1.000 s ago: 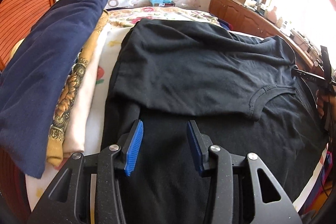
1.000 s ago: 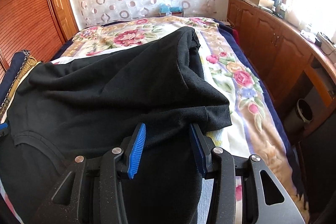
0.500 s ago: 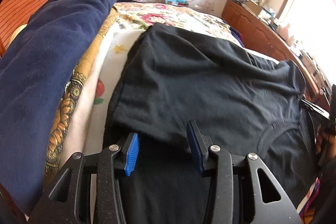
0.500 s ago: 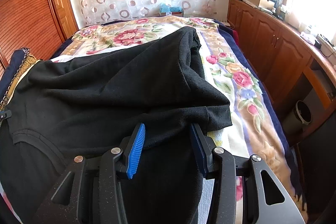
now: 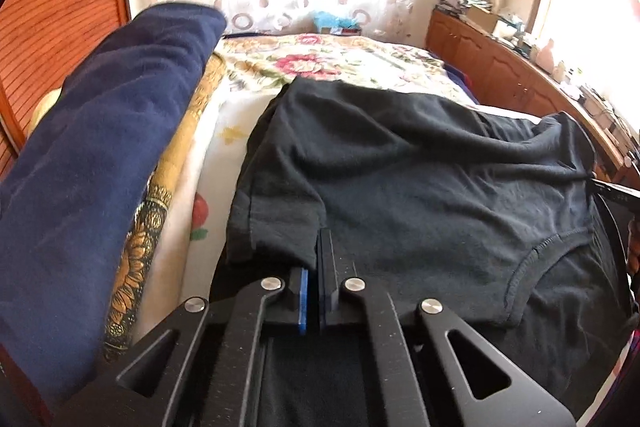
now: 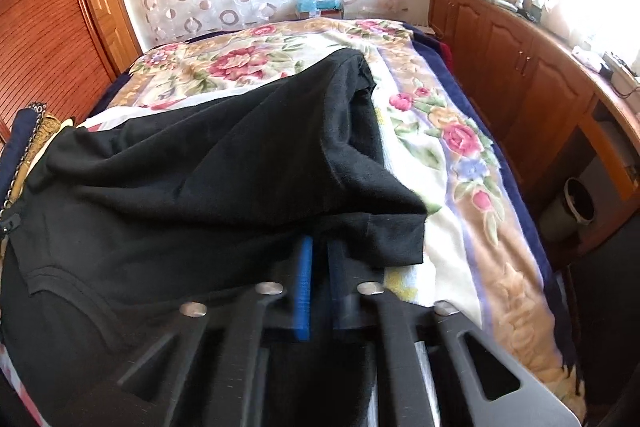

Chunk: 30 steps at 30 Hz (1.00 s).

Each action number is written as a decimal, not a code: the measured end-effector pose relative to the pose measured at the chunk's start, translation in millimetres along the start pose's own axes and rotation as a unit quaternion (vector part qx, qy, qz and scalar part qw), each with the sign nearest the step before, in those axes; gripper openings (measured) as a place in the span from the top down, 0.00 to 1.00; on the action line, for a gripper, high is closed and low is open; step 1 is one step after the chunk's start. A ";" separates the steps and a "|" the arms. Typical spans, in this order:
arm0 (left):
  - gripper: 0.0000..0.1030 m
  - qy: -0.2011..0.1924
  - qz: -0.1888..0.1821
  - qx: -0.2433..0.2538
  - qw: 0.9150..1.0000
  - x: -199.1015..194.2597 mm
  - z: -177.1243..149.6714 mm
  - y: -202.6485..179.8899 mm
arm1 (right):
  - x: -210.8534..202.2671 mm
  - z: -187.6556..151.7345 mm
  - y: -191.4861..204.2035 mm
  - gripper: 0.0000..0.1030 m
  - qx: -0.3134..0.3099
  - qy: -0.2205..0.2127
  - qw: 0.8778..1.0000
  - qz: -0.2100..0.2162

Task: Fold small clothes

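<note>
A black T-shirt (image 5: 400,179) lies on the flowered bed, its far part folded back toward me over the neckline. It also shows in the right wrist view (image 6: 200,187). My left gripper (image 5: 316,247) is shut on the folded layer's near left sleeve edge. My right gripper (image 6: 318,247) is shut on the folded layer's near right sleeve edge, with the cloth draped over the blue pads. The other gripper's tip shows at the right edge of the left wrist view.
A stack of folded clothes, navy on top (image 5: 100,155), lies at the left of the bed. The flowered bedspread (image 6: 460,147) stretches ahead. Wooden cabinets (image 6: 520,75) run along the right wall, with a bin (image 6: 576,203) on the floor.
Both grippers went from open to shut, closing on the near edge of the folded black layer. The left gripper moved forward and left toward the sleeve.
</note>
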<state>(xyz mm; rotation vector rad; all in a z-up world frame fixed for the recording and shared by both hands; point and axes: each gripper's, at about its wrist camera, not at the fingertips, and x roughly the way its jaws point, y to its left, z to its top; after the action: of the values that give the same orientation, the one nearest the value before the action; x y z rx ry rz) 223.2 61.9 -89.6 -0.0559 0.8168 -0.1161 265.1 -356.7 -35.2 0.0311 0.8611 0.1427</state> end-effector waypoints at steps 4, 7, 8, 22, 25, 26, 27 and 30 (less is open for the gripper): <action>0.98 -0.029 -0.006 0.002 1.000 -17.4 1.1 -0.4 | -22.3 -4.1 4.3 0.96 -0.012 -0.039 0.999 0.006; 0.98 -0.052 -0.021 -0.002 0.998 -37.3 0.0 1.8 | -51.8 -7.3 9.8 0.96 -0.026 -0.076 0.997 0.013; 0.98 -0.061 -0.025 -0.004 0.998 -44.9 -0.8 1.3 | -62.5 -8.4 11.2 0.97 -0.029 -0.088 0.996 0.017; 0.98 -0.120 -0.059 -0.008 0.991 -130.7 -39.3 24.8 | -157.2 -69.4 11.0 0.97 -0.060 -0.148 0.986 0.055; 0.98 -0.116 -0.064 -0.012 0.991 -137.4 -52.5 28.1 | -167.6 -87.5 5.7 0.97 -0.065 -0.148 0.985 0.063; 0.98 -0.116 -0.066 -0.013 0.991 -140.7 -57.9 28.1 | -172.0 -91.8 5.6 0.97 -0.065 -0.148 0.985 0.067; 0.98 -0.114 -0.068 -0.011 0.991 -143.8 -63.1 27.2 | -176.8 -96.1 5.3 0.97 -0.067 -0.148 0.984 0.072; 0.98 -0.102 -0.069 -0.013 0.992 -149.3 -80.9 25.8 | -186.4 -101.5 1.3 0.97 -0.073 -0.148 0.983 0.078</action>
<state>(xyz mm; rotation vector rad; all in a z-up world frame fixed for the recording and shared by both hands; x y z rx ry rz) 65.0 105.8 -39.2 -0.1461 0.6103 -0.2270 68.2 -384.2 39.2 -0.0179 0.5481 0.3399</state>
